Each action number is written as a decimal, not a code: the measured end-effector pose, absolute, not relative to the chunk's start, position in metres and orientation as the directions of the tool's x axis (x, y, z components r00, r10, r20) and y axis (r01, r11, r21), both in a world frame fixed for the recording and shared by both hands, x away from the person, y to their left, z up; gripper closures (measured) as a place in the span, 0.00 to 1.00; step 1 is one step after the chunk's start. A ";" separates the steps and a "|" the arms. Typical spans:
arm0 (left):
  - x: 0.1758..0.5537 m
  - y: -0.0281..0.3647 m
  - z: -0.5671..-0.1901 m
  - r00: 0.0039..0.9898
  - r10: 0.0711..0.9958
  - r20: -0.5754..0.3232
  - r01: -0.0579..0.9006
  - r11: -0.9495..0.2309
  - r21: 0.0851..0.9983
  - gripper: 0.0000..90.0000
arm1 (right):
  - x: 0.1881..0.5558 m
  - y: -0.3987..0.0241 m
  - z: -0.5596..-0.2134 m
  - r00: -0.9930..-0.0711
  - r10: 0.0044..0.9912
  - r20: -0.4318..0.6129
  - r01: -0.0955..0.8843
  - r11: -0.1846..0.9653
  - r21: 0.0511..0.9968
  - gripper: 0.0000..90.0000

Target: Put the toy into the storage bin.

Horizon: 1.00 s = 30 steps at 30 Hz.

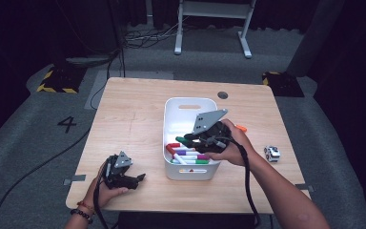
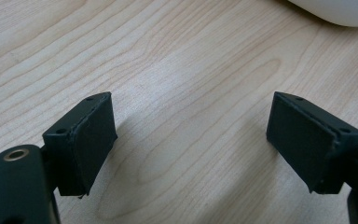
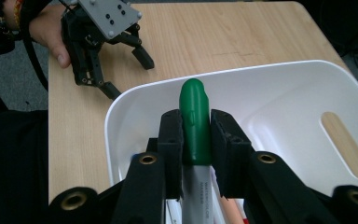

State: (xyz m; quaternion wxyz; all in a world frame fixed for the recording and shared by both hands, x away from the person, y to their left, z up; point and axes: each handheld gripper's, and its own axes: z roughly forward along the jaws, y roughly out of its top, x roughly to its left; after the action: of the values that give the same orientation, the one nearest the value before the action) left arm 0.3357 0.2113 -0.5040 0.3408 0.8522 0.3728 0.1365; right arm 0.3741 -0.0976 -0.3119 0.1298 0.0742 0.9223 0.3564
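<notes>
My right gripper (image 3: 196, 122) is shut on a marker with a green cap (image 3: 194, 105), holding it over the white bin (image 3: 279, 88). In the high view that gripper (image 1: 189, 140) hovers over the near half of the bin (image 1: 190, 102), with the green cap (image 1: 180, 140) pointing left. Several coloured markers (image 1: 189, 156) lie in the bin's near end. My left gripper (image 1: 140, 178) rests open near the table's front left, its fingers (image 2: 91, 135) spread wide over bare wood with nothing between them. The right gripper view also shows the left gripper (image 3: 128, 74) beyond the bin's corner.
An orange marker (image 1: 241, 128) lies on the table just behind my right hand. A small white toy car (image 1: 272, 153) sits near the right edge. A round grommet (image 1: 222, 95) is set in the tabletop behind the bin. The bin's corner (image 2: 340, 11) is close ahead of the left gripper.
</notes>
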 end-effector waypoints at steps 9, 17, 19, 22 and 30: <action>0.336 0.211 -0.504 0.686 0.727 -0.021 0.541 -0.492 0.682 0.18 | 0.379 -0.078 -0.335 -0.974 0.186 -0.129 0.078 0.811 0.580 0.83; 0.336 0.211 -0.504 0.686 0.727 -0.020 0.541 -0.492 0.682 0.18 | 0.384 -0.075 -0.351 -0.982 0.168 -0.089 0.101 0.857 0.506 0.83; 0.336 0.211 -0.504 0.689 0.725 -0.024 0.541 -0.492 0.682 0.18 | 0.384 -0.075 -0.355 -0.984 0.159 -0.083 0.099 0.865 0.492 0.83; 0.336 0.211 -0.504 0.689 0.724 -0.026 0.542 -0.491 0.682 0.18 | 0.385 -0.074 -0.359 -0.983 0.167 -0.077 0.111 0.872 0.477 0.83; 0.336 0.211 -0.504 0.689 0.724 -0.021 0.539 -0.493 0.683 0.18 | 0.389 -0.070 -0.366 -0.984 0.168 -0.057 0.129 0.900 0.416 0.80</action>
State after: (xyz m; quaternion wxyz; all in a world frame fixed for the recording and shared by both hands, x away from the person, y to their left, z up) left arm 0.3355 0.2113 -0.5041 0.3416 0.8532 0.3701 0.1357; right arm 0.3890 -0.0703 -0.3664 0.0458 0.0764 0.9737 0.2099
